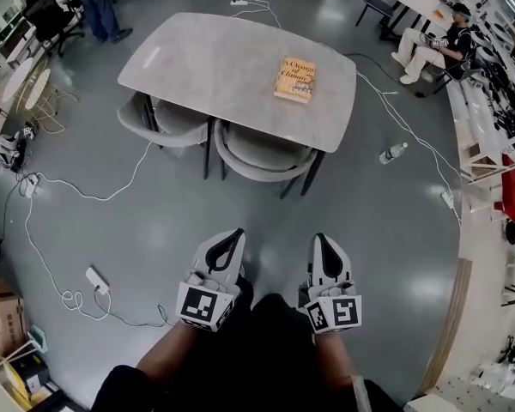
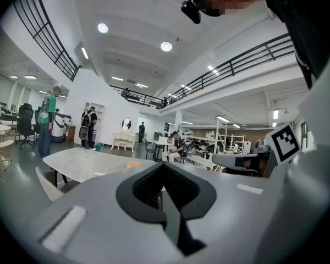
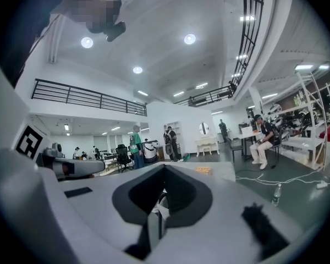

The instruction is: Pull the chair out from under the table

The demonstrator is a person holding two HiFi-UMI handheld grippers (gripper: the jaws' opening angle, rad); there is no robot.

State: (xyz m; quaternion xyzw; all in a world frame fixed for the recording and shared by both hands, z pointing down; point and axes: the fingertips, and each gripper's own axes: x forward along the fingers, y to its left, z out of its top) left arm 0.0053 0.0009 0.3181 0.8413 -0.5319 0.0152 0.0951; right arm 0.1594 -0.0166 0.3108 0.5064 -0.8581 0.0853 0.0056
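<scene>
Big grey table (image 1: 197, 58) up top, with two chairs shoved under its near edge. The left chair (image 1: 167, 123) is by the near-left corner and the right chair (image 1: 262, 154) is toward the near-right one, backs poking out. How deep they go is hard to say. The left gripper (image 1: 233, 234) and right gripper (image 1: 324, 239) are both closed tight with nothing in them, well short of the chairs. An orange book (image 1: 294, 79) sits near the table's right edge.

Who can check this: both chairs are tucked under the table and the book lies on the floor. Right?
No. The head view shows the book lying on the table, not the floor. The left chair and right chair are tucked under it.
</scene>
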